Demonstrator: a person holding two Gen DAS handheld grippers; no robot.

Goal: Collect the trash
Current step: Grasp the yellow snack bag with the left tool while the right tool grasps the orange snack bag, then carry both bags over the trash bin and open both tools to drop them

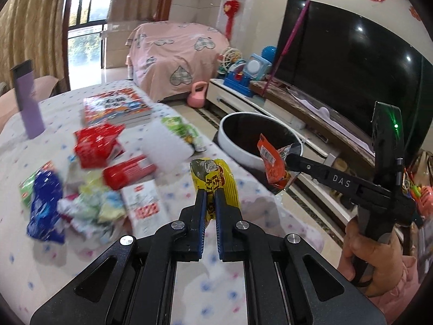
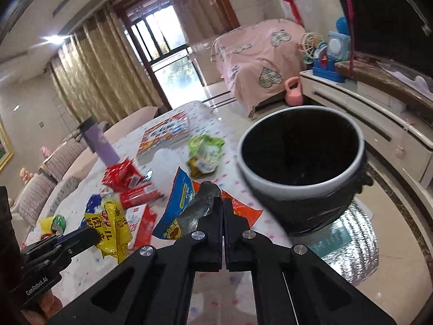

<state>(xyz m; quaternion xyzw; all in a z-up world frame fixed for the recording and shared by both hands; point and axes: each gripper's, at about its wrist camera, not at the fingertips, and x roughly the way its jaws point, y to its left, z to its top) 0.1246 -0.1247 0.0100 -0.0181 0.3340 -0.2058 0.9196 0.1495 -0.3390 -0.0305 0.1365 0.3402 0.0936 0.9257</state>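
Note:
In the left wrist view my left gripper (image 1: 208, 193) is shut on a crumpled yellow snack wrapper (image 1: 216, 178), held above the table's near right edge. To its right a hand holds my right gripper (image 1: 289, 159), shut on an orange wrapper (image 1: 272, 166) beside the rim of the trash bin (image 1: 243, 146). In the right wrist view the right gripper (image 2: 223, 201) pinches that orange, silver-lined wrapper (image 2: 243, 212) just left of the white bin with a black liner (image 2: 284, 189). The left gripper (image 2: 96, 237) carries the yellow wrapper (image 2: 115, 227) at lower left.
The floral-clothed table (image 1: 167, 197) holds several wrappers: red (image 1: 94, 146), green (image 1: 181, 130), blue (image 1: 46, 203). A book (image 1: 116, 105) and a purple bottle (image 1: 27, 100) are also there. A blue packet (image 2: 178, 203) shows behind my right fingers. A TV cabinet (image 2: 379, 119) stands beyond the bin.

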